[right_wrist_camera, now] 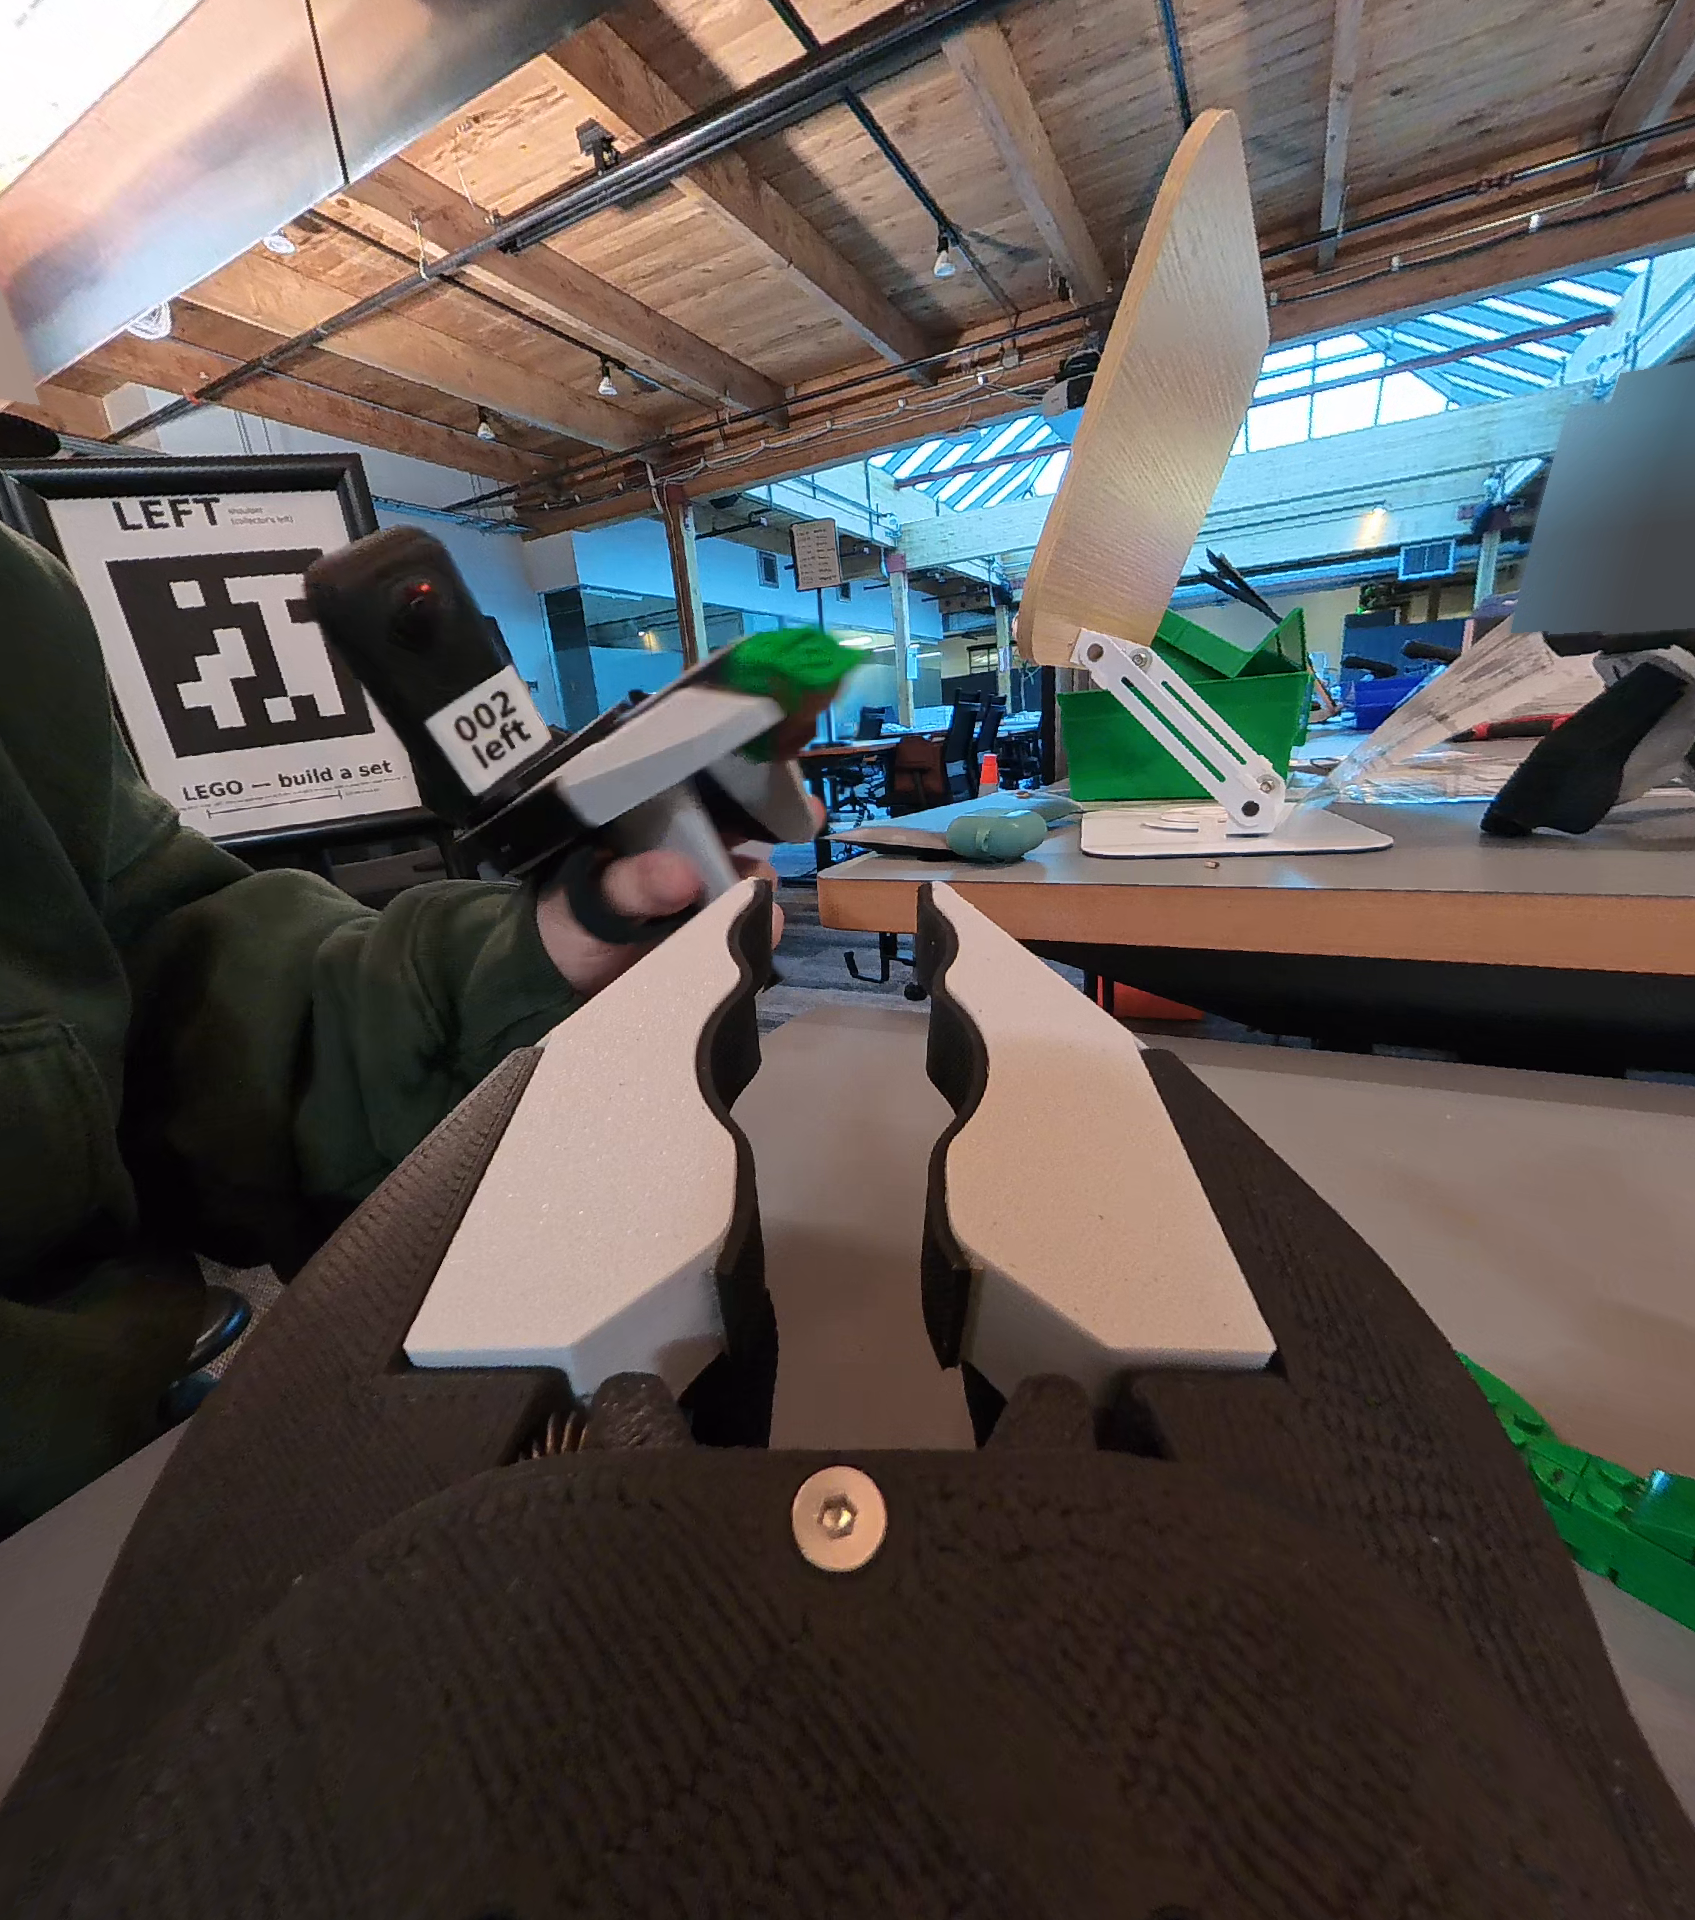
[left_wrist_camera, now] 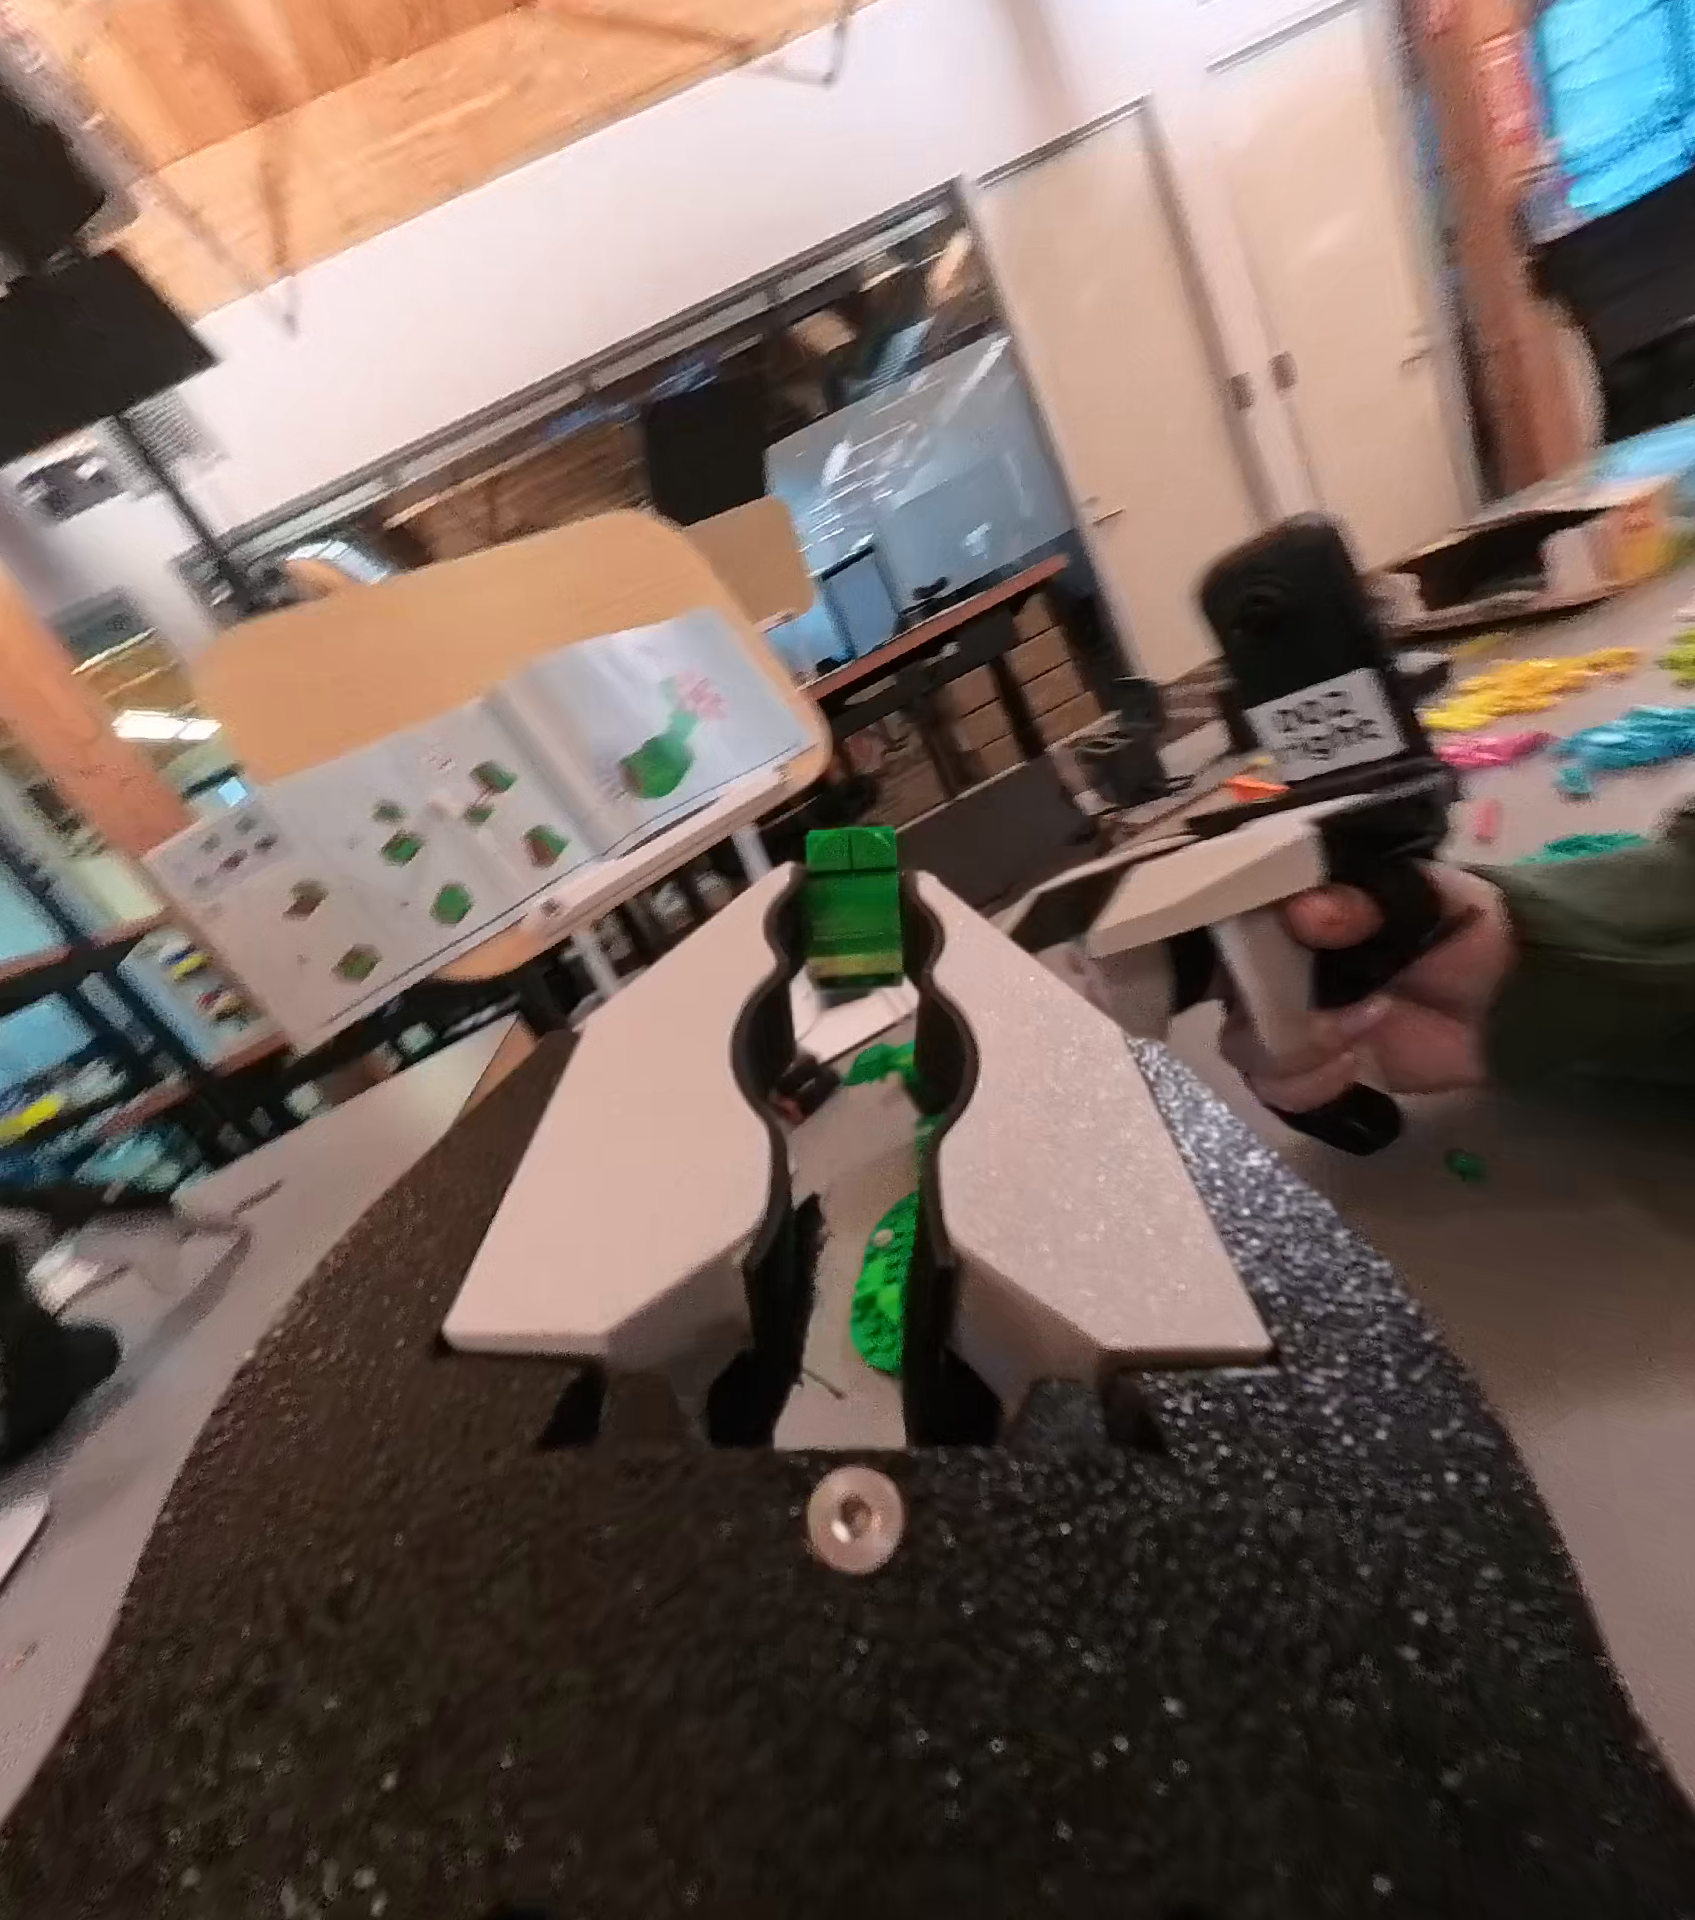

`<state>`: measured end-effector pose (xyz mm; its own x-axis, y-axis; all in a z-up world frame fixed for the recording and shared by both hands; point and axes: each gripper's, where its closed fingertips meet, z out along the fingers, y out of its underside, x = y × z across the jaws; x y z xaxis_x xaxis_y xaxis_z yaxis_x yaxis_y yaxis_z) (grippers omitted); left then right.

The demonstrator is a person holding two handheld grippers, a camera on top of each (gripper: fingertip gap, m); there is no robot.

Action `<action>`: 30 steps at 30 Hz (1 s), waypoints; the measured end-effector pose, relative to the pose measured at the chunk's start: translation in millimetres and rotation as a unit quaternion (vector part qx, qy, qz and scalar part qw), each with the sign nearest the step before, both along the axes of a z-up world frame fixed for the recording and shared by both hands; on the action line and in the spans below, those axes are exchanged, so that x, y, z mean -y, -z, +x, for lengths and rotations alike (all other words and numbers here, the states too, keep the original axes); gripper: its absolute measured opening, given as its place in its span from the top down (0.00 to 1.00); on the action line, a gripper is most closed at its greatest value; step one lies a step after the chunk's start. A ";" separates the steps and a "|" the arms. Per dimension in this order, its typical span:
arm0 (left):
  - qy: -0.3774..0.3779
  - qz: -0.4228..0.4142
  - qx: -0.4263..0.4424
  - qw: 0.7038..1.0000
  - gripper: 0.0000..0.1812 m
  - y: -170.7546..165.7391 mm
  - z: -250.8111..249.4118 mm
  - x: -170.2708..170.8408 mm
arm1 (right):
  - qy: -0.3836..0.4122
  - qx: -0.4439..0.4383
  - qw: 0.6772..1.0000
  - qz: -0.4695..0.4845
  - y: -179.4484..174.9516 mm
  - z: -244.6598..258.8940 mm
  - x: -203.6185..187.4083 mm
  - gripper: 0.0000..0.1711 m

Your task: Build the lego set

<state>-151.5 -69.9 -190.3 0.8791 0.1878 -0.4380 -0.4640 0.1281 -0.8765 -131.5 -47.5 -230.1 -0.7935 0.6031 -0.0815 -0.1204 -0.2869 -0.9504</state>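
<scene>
Left claw (left_wrist_camera: 848, 914) clamped narrow on a small green lego sub-assembly (left_wrist_camera: 851, 914), pinched at the fingertips and lifted well above the counter (left_wrist_camera: 1445, 1299). Probably carried that high to bring the piece level with the open instruction booklet (left_wrist_camera: 510, 769) propped on its tilted wooden stand (left_wrist_camera: 469, 644) at far left, so that shape and picture could be compared. Right claw (right_wrist_camera: 838, 914) held apart to a middling gap, nothing between its pads, hovering low over the grey counter; likely kept free and ready to fetch or press on the next piece.

Shown only by the left wrist view: booklet pages facing the builder, sorted heaps of loose bricks (left_wrist_camera: 1601, 696) in yellow, lime, teal and pink at far right, an opened cardboard box (left_wrist_camera: 1508, 571) behind them, and green pieces lying on the counter beneath the fingers. Much of that view smeared, so fine detail of the held piece could not be told.

Shown only by the right wrist view: the stand from behind, with its white hinged bracket; a larger green build (right_wrist_camera: 1653, 1527) with a pink part at the near right edge of the counter; the left claw from the side, its green load raised beside a dark green sleeve (right_wrist_camera: 199, 987); a framed marker sign (right_wrist_camera: 219, 644) at far left; a green bin (right_wrist_camera: 1186, 717) on the far counter.
</scene>
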 end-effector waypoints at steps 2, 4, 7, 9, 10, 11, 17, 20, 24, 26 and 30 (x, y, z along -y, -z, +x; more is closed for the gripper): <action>-0.024 0.030 0.040 0.998 0.92 -8.5 -12.1 5.5 | 0.000 0.000 1.000 0.001 0.1 -0.1 0.0 0.85; -0.011 0.075 0.111 0.991 0.92 -19.8 -19.5 13.3 | 0.000 0.000 1.000 0.000 0.0 -0.1 0.1 0.85; 0.040 0.154 0.239 0.958 0.92 -36.0 -33.1 28.4 | 0.000 0.000 1.000 0.000 -0.1 -0.1 -0.1 0.85; 0.093 0.215 0.334 0.913 0.92 -46.4 -43.6 41.3 | 0.000 0.000 1.000 0.000 -0.3 -0.1 -0.2 0.85; 0.118 0.244 0.380 0.884 0.92 -50.4 -50.0 48.0 | 0.000 -0.001 1.000 -0.001 -0.5 -0.1 -0.4 0.85; 0.139 0.270 0.417 0.856 0.92 -53.1 -56.3 54.1 | 0.000 0.000 1.000 -0.001 -0.5 0.0 -0.6 0.85; 0.185 0.332 0.509 0.772 0.92 -52.5 -75.2 68.6 | 0.000 0.000 1.000 -0.001 -0.5 0.0 -0.6 0.85; 0.181 0.335 0.511 0.770 0.92 -51.5 -77.5 68.7 | 0.000 0.000 1.000 -0.001 -0.3 0.0 -0.5 0.85; 0.179 0.338 0.517 0.766 0.92 -49.5 -80.6 68.7 | -0.001 0.001 1.000 0.000 0.1 -0.2 -0.3 0.85; 0.178 0.340 0.519 0.764 0.92 -48.5 -81.6 68.2 | 0.000 0.001 1.000 0.000 0.3 -0.3 -0.4 0.85; 0.176 0.340 0.520 0.763 0.92 -46.4 -82.1 67.5 | -0.001 0.002 1.000 0.000 0.5 -0.3 -0.4 0.85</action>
<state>-233.6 -137.4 -143.9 0.7333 -0.2676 0.6251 0.6058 0.6745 -0.4219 -131.7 -47.1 -230.7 -0.7939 0.6022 -0.0847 -0.1164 -0.2872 -0.9508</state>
